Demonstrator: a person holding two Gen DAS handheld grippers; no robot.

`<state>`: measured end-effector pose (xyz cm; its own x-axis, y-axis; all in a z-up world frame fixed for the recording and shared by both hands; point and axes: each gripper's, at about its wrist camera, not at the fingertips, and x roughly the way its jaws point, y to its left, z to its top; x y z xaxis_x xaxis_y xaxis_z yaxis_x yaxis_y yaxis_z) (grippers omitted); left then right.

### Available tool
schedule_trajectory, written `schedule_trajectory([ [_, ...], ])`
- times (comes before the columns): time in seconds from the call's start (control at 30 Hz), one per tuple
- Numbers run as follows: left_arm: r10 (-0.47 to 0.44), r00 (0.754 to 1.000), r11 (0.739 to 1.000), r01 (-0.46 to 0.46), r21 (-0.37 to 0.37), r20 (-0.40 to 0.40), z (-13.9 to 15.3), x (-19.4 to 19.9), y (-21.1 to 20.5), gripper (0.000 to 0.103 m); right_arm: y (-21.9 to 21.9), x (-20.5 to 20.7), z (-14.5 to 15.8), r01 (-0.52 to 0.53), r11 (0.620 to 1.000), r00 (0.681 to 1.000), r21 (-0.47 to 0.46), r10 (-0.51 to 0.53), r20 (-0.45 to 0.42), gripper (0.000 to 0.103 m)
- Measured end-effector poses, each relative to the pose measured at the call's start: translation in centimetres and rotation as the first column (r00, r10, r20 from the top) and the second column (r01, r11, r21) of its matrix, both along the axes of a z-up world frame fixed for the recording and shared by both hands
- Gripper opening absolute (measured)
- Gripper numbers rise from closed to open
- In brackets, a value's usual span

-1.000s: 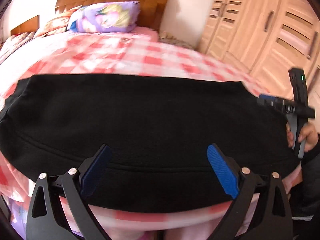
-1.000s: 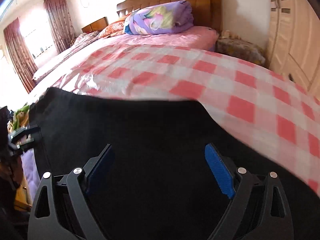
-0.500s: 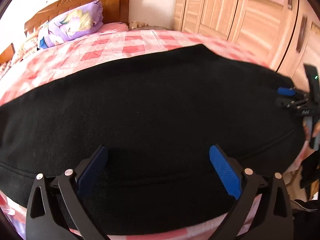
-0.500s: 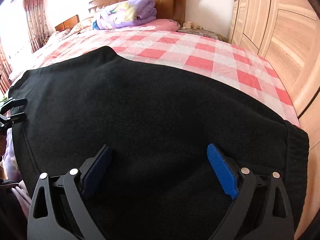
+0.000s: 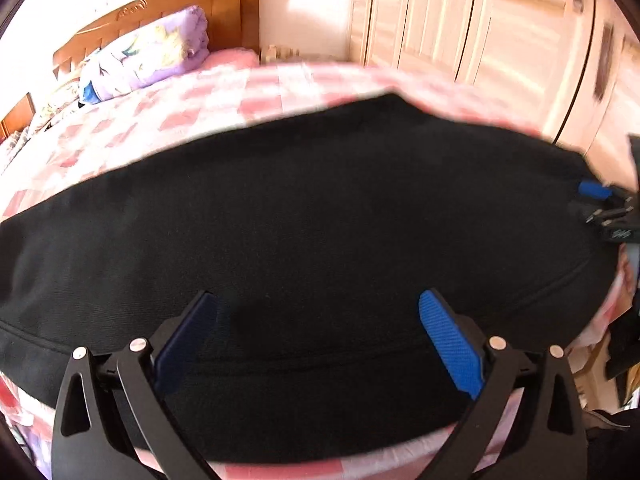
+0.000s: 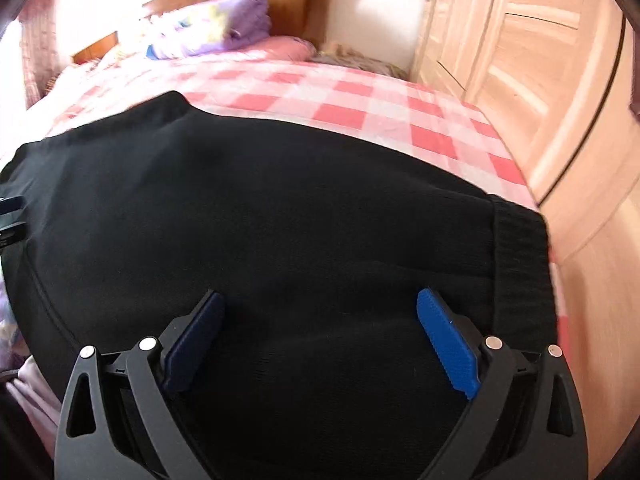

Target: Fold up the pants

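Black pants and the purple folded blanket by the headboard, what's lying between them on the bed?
Only bare pink checked bedspread lies between the black pants and the purple folded blanket, shown most sharply in the right wrist view.

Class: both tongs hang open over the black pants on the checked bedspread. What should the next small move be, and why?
Probably lower the left tongs and right tongs onto the near edge of the black fabric pants and close. Both sets stand open, holding nothing, while the pants lie spread on the pink checked bedspread.
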<state>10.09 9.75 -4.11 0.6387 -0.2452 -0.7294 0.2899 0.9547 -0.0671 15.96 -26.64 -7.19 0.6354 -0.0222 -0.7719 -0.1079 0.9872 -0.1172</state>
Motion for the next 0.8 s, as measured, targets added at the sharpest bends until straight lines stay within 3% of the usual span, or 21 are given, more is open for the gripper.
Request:
schedule_trajectory([
  [0.13, 0.099, 0.993, 0.993, -0.094, -0.073, 0.057, 1.4, -1.6, 4.8, 0.101, 4.4, -1.0, 2.6, -0.129, 0.987, 0.989, 0.092, 0.121, 0.084, 0.095],
  [0.2, 0.191, 0.980, 0.965, -0.177, -0.196, 0.056, 1.7, -2.4, 9.7, 0.101, 7.2, -1.1, 3.1, -0.203, 0.976, 0.975, 0.081, 0.194, 0.103, 0.096],
  [0.23, 0.248, 0.968, 0.936, -0.225, -0.271, 0.051, 1.8, -3.0, 12.6, 0.101, 8.6, -0.8, 3.0, -0.238, 0.969, 0.968, 0.073, 0.230, 0.103, 0.097],
  [0.27, 0.303, 0.952, 0.899, -0.273, -0.343, 0.037, 1.8, -3.6, 15.4, 0.101, 10.7, -0.4, 2.7, -0.278, 0.959, 0.958, 0.059, 0.272, 0.094, 0.097],
  [0.3, 0.370, 0.929, 0.841, -0.329, -0.429, 0.013, 1.6, -4.3, 18.9, 0.101, 12.0, 0.1, 2.4, -0.299, 0.953, 0.952, 0.051, 0.294, 0.084, 0.097],
  [0.37, 0.483, 0.874, 0.682, -0.419, -0.599, -0.061, 0.7, -5.9, 25.9, 0.101, 15.4, 0.8, 1.5, -0.355, 0.934, 0.934, 0.041, 0.353, 0.051, 0.097],
  [0.43, 0.553, 0.826, 0.549, -0.459, -0.698, -0.108, -0.1, -7.3, 31.2, 0.100, 18.1, 1.0, 1.0, -0.403, 0.914, 0.915, 0.042, 0.401, 0.034, 0.097],
  [0.5, 0.616, 0.777, 0.461, -0.489, -0.741, -0.130, -0.8, -8.2, 36.0, 0.097, 20.9, 1.3, 0.6, -0.452, 0.892, 0.892, 0.033, 0.451, 0.016, 0.097],
  [0.57, 0.620, 0.771, 0.427, -0.487, -0.762, -0.145, -1.2, -7.8, 39.2, 0.097, 23.9, 0.9, 0.6, -0.496, 0.869, 0.869, 0.006, 0.496, 0.005, 0.097],
  [0.63, 0.596, 0.786, 0.423, -0.480, -0.769, -0.163, -1.4, -6.9, 40.6, 0.097, 25.6, 1.0, 0.9, -0.525, 0.851, 0.851, -0.011, 0.525, 0.005, 0.097],
  [0.7, 0.567, 0.807, 0.439, -0.467, -0.767, -0.167, -1.6, -5.8, 41.3, 0.097, 27.0, 1.1, 1.1, -0.547, 0.837, 0.837, -0.027, 0.547, 0.005, 0.097],
  [0.8, 0.557, 0.810, 0.469, -0.488, -0.736, -0.182, -2.1, -4.0, 41.4, 0.097, 28.7, 0.8, 1.5, -0.561, 0.827, 0.827, -0.043, 0.562, 0.001, 0.097],
])
